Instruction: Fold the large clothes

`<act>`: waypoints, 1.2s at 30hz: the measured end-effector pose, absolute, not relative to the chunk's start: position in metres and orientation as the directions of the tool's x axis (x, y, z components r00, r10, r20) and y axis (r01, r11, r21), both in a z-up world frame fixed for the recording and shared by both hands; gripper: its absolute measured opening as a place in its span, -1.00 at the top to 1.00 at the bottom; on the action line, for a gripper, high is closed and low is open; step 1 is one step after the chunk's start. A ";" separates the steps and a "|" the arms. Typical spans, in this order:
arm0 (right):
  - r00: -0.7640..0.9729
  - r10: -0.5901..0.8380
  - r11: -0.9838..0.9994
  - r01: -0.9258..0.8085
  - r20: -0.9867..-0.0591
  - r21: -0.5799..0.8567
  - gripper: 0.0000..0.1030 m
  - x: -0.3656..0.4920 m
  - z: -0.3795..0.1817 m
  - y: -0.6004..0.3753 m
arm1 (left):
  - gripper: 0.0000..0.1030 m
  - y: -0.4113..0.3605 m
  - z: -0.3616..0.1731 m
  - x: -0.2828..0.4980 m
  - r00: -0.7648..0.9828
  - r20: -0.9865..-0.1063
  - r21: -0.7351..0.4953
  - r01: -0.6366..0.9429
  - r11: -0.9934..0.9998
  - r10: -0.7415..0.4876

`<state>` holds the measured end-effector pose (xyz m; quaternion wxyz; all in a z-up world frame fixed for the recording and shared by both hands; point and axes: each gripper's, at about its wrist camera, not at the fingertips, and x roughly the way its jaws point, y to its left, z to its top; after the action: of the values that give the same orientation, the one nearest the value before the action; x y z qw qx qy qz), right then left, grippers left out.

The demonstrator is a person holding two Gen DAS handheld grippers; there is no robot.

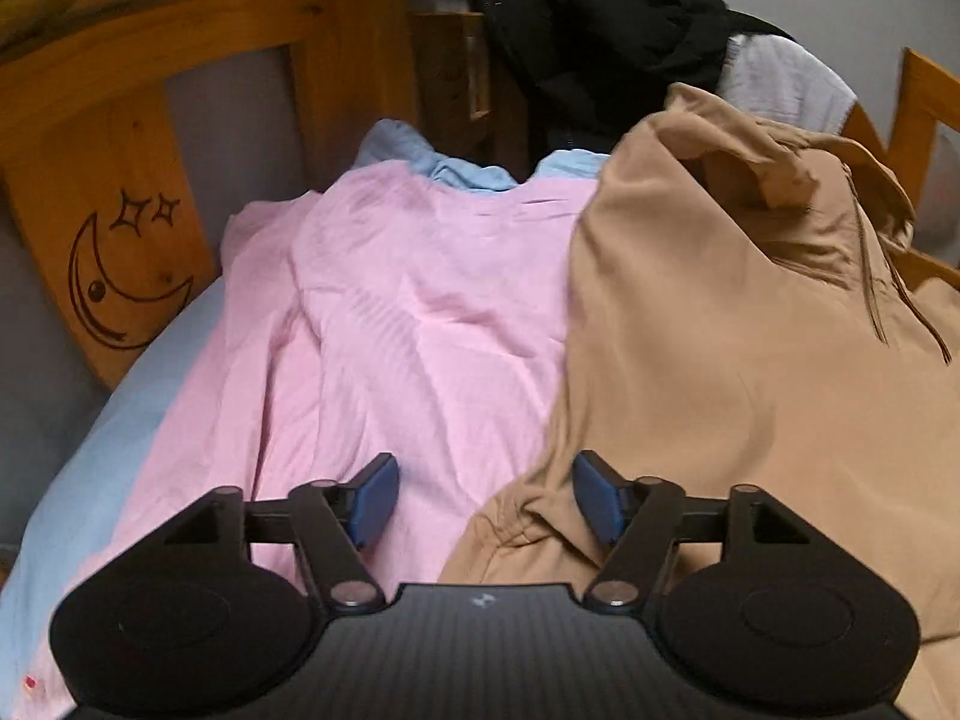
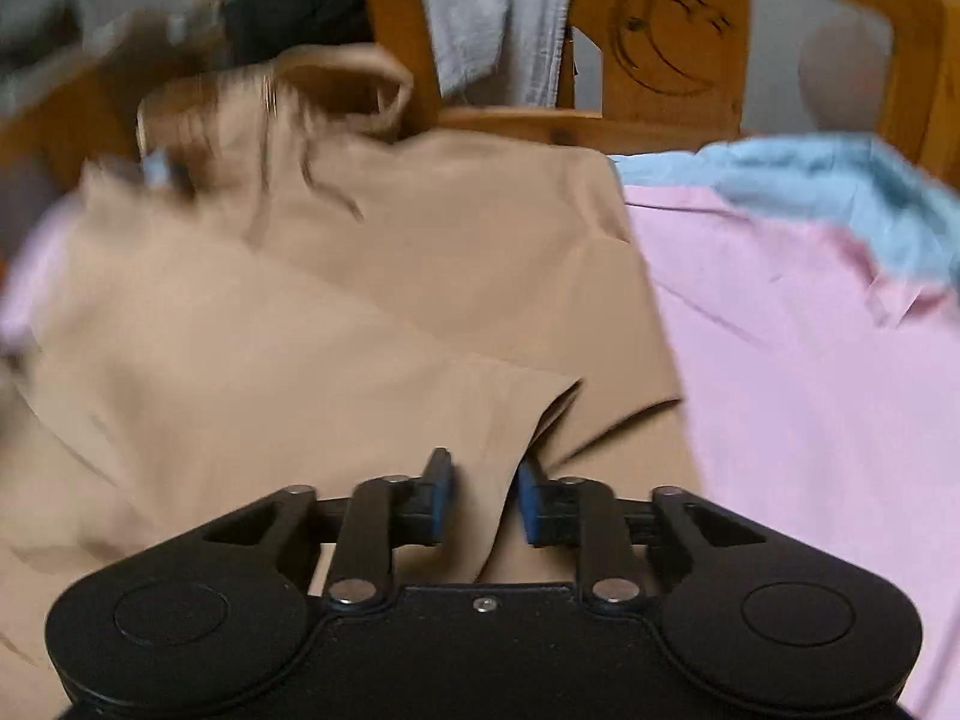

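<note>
Both fingers [image 1: 486, 498] [image 2: 483, 501] parted — right straddling tan garment [image 2: 360, 330] fold, blurred leftward.

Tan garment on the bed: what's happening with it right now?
A person with a handheld gripper in each hand is folding the tan garment, which lies on a pink sheet on a wooden-framed bed. The left gripper stands wide open over the spot where tan cloth meets pink sheet, gripping nothing. The right gripper is partly open with a fold of tan fabric between its pads, not visibly pinched. Other clothes are heaped behind.
</note>
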<state>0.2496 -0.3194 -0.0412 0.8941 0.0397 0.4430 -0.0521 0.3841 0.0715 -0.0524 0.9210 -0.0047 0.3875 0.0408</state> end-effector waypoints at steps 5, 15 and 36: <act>0.707 -0.097 0.994 0.100 -0.701 -0.037 0.07 0.227 -0.014 -0.307 | -0.58 0.069 -0.033 0.362 0.746 -0.662 0.035 -0.064 0.997 0.071; 0.604 0.212 0.877 -0.465 -0.768 -0.124 0.10 0.234 -0.026 -0.209 | -0.70 0.012 -0.032 0.364 0.763 -0.641 0.064 0.166 0.984 -0.087; 0.793 0.021 0.943 -0.218 -0.608 -0.252 -0.28 0.506 0.056 -0.202 | -0.89 -0.007 -0.037 0.352 0.745 -0.643 -0.089 0.159 0.983 -0.179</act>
<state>0.5062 -0.2022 0.0560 0.9339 -0.1566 0.3150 0.0639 0.3519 -0.0068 -0.0373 0.9339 -0.0144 0.3455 -0.0904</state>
